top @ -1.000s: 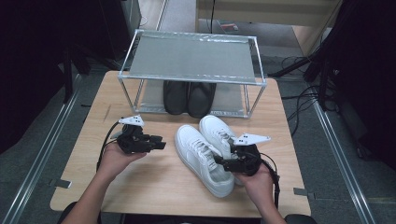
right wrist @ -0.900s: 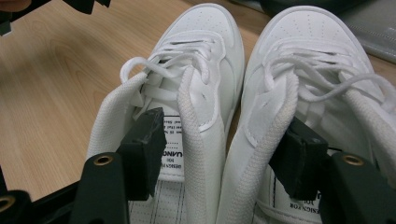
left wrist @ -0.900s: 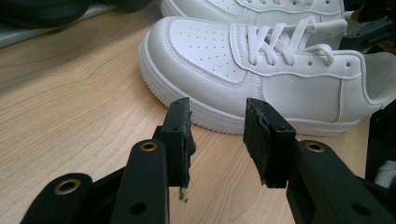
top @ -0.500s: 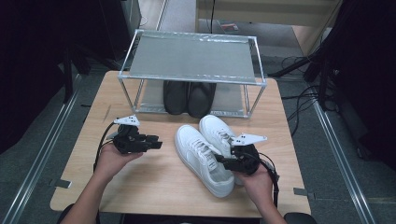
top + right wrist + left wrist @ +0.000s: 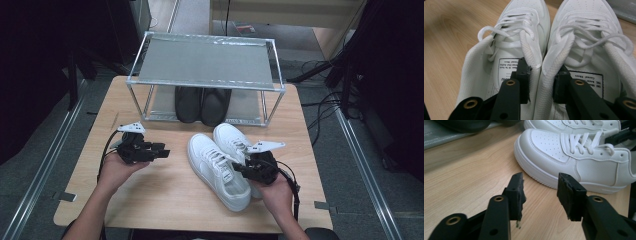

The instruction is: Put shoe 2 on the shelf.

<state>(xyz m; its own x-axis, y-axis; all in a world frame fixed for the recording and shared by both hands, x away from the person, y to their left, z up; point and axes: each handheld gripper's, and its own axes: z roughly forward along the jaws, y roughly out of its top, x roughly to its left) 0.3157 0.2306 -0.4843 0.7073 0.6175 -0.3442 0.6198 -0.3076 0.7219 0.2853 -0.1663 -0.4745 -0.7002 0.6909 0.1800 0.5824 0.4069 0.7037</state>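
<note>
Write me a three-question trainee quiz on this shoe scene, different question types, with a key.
1. True or false: the right gripper has one jaw inside each white sneaker, with the two inner collars between its jaws.
2. Multiple choice: where are the black shoes? A) on top of the metal rack; B) on the rack's lower shelf; C) on the table's front edge.
3. Short answer: what is between the jaws of the left gripper?

Key
1. True. Its jaws have just been closing on the two adjoining collars.
2. B.
3. Nothing; its jaws stand apart above bare tabletop, short of the nearer sneaker, and have just been opening.
</note>
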